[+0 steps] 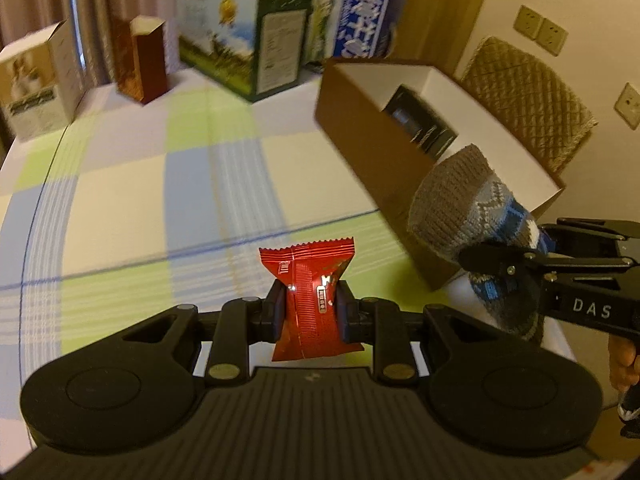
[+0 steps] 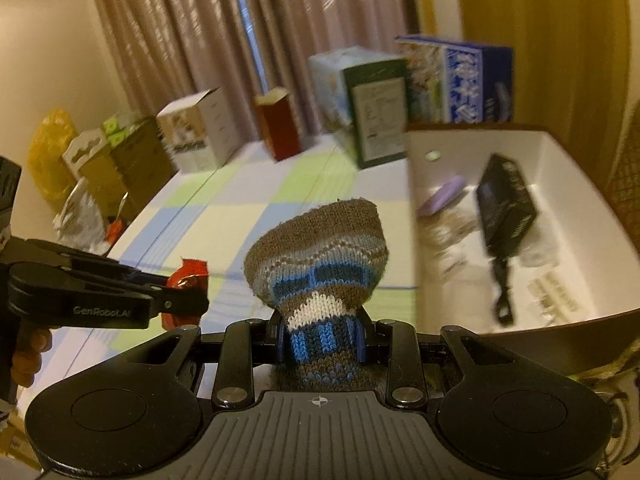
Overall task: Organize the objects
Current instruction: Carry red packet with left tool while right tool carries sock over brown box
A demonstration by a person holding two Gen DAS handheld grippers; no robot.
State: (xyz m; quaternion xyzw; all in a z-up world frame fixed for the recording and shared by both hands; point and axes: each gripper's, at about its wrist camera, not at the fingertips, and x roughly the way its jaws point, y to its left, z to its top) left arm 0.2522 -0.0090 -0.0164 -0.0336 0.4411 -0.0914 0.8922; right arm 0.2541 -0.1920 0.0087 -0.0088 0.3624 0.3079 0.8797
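Where curtains (image 2: 192,40) hang, boxes (image 1: 240,36) line the checked tablecloth (image 1: 140,184).

Open box (image 1: 360,136) at the table's (image 1: 132,200) right, cartons (image 1: 240,36) behind, pouch (image 2: 506,208) inside the box.

A glossy red snack packet (image 1: 310,300) is showing fine ribbing; the knitted sock (image 2: 320,276) is wearing brown, blue and white bands (zigzags too) above a pastel green-blue checked tablecloth (image 1: 132,200).
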